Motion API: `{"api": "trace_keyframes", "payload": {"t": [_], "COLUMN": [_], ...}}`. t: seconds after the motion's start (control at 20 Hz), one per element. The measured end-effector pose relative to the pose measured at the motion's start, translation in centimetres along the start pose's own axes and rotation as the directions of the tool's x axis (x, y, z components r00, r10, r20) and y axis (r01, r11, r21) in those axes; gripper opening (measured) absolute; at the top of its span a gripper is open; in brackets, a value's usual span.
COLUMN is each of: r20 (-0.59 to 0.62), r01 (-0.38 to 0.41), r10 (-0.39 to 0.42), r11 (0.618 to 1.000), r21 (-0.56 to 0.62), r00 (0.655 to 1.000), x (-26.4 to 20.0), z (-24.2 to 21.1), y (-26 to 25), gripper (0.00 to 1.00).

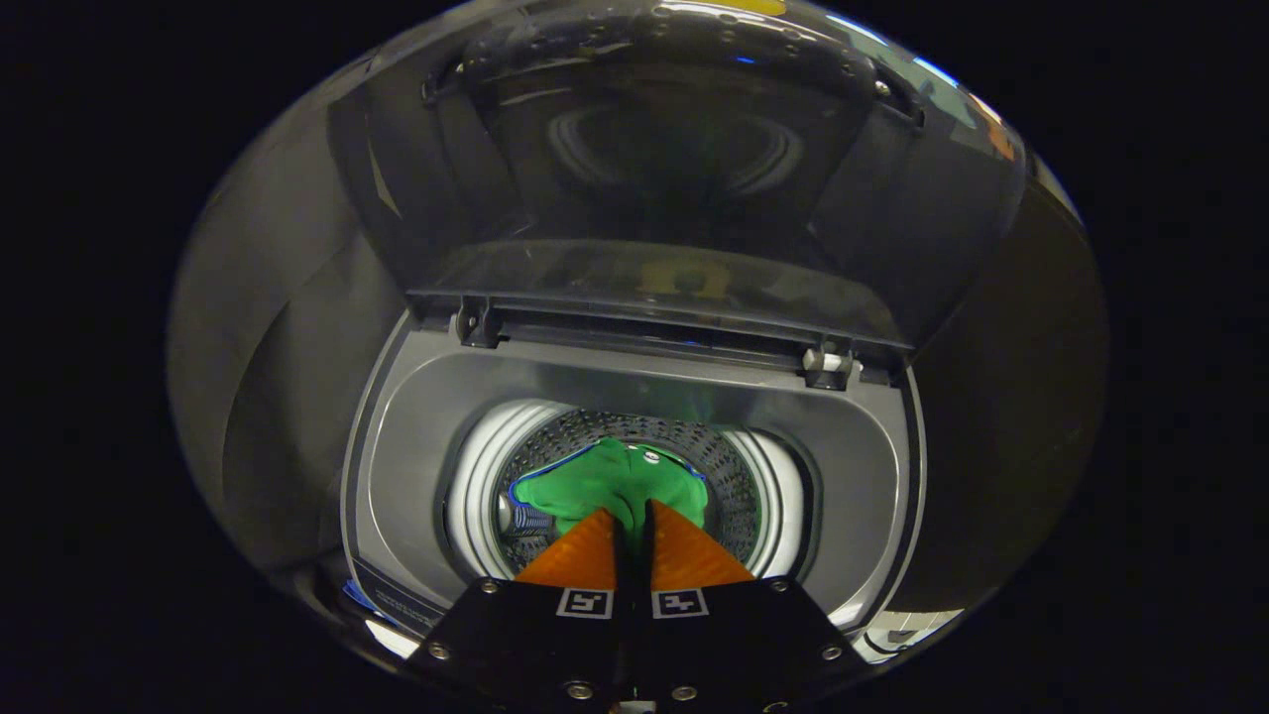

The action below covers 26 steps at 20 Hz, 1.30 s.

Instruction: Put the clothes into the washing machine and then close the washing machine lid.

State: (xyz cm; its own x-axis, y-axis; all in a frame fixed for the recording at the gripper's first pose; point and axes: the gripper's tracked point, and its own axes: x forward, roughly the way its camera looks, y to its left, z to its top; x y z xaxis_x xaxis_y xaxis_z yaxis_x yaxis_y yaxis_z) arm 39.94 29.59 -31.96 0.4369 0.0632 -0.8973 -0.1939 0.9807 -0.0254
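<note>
My gripper (632, 514) points down into the top-loading washing machine (416, 416). Its orange fingers (580, 555) stand almost together, and a fold of the green garment (595, 486) is pinched between their tips. The garment has a blue trim and spreads out below the tips inside the perforated steel drum (729, 466). The dark glossy lid (654, 159) stands raised on its hinges behind the opening.
A white ring (476, 476) lines the drum mouth inside the grey top deck. Two lid hinges (828, 362) sit at the back edge of the opening. A small striped item (525, 521) lies in the drum beside the left finger.
</note>
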Motion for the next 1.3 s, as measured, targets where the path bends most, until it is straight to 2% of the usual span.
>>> {"api": "trace_keyframes", "payload": {"t": [0.25, 0.35, 0.5, 0.6, 0.75, 1.0, 1.15, 1.3], "r20": [0.001, 0.114, 0.063, 0.069, 0.07, 0.172, 0.252, 0.35], "r01": [0.02, -0.034, 0.033, 0.006, 0.02, 0.029, 0.036, 0.076], "r10": [-0.02, 0.032, -0.033, -0.008, -0.024, -0.043, -0.062, -0.114], "r11": [1.0, 0.999, 0.999, 0.999, 0.998, 0.996, 0.994, 0.99], "r21": [0.003, 0.022, 0.016, 0.031, 0.056, 0.082, 0.105, 0.12], "r00": [1.0, 0.993, 0.997, 0.998, 0.997, 0.984, 0.966, 0.93], "x": [0.1, 0.1, -0.3, -0.3, -1.0, -4.0, -7.2, -11.5], "z": [-0.1, 1.4, 0.7, 0.9, 0.8, 2.6, 4.5, 7.1], "y": [-0.2, 1.0, -0.3, 0.4, 0.4, 0.4, 0.6, 0.3], "gripper": [0.0, 0.38, 0.96, 0.95, 0.96, 0.96, 0.96, 0.96]}}
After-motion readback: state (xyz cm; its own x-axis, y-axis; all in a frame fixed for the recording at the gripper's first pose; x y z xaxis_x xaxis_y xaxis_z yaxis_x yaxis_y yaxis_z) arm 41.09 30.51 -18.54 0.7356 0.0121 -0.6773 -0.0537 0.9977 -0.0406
